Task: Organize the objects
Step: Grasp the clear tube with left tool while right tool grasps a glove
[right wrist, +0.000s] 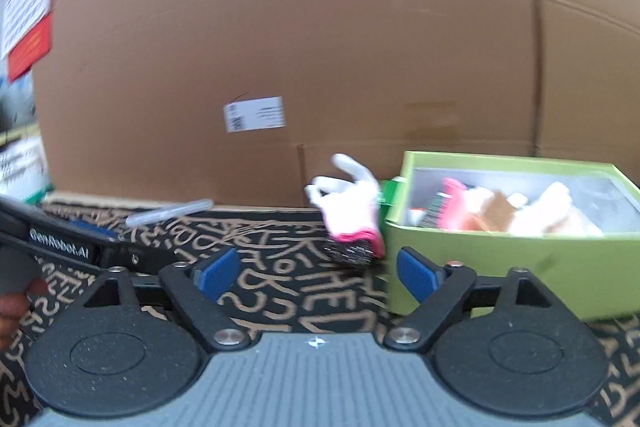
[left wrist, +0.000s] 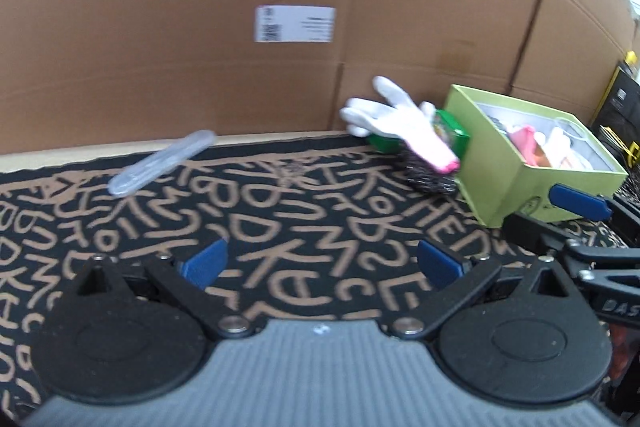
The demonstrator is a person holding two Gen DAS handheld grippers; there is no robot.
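A white glove with a pink cuff (left wrist: 404, 125) (right wrist: 352, 201) lies over a dark sparkly item (left wrist: 430, 177) (right wrist: 352, 253) and a green packet (left wrist: 452, 133), just left of an open lime-green box (left wrist: 516, 187) (right wrist: 500, 267). The box holds another pink-and-white glove (right wrist: 456, 203) and several soft items. A clear plastic tube (left wrist: 160, 163) (right wrist: 170, 213) lies at the far left of the patterned cloth. My left gripper (left wrist: 322, 263) is open and empty above the cloth. My right gripper (right wrist: 318, 273) is open and empty, near the box's left corner.
A big cardboard wall (left wrist: 280, 7) (right wrist: 320, 67) stands right behind the table. The black cloth with tan lettering (left wrist: 280, 227) covers the table. The right gripper's blue finger (left wrist: 576, 201) shows in the left wrist view; the left gripper's body (right wrist: 60, 243) shows at the left of the right wrist view.
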